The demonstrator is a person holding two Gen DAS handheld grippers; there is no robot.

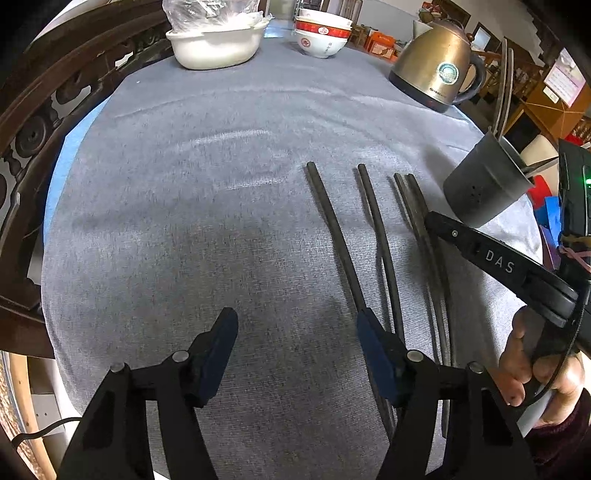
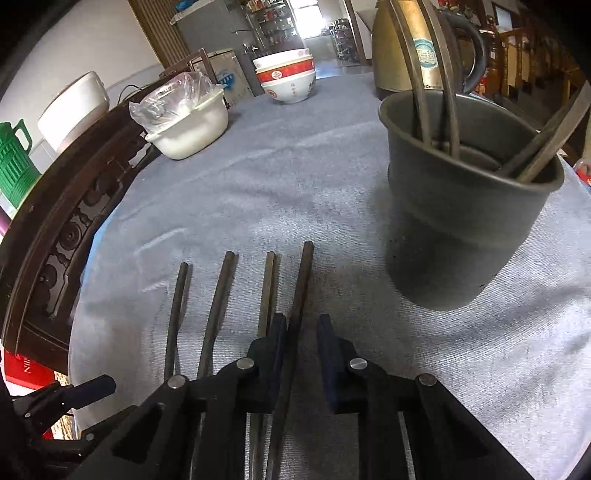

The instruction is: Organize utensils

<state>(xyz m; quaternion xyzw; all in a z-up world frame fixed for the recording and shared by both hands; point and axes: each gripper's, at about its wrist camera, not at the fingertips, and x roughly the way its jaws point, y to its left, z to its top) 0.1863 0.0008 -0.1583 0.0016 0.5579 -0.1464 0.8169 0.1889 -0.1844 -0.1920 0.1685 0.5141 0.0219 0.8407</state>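
Note:
Several dark chopsticks lie side by side on the grey cloth; they also show in the right wrist view. A dark grey holder cup stands to their right with several chopsticks inside; it shows in the left wrist view too. My left gripper is open and empty, its right finger beside the leftmost chopstick. My right gripper is partly open, its jaws straddling the rightmost chopstick with a gap on the right side. It shows in the left wrist view over the right-hand chopsticks.
A white basin with a plastic bag, stacked red-and-white bowls and a brass-coloured kettle stand at the table's far side. A carved dark wooden chair back lines the left edge. The table edge is near the cup.

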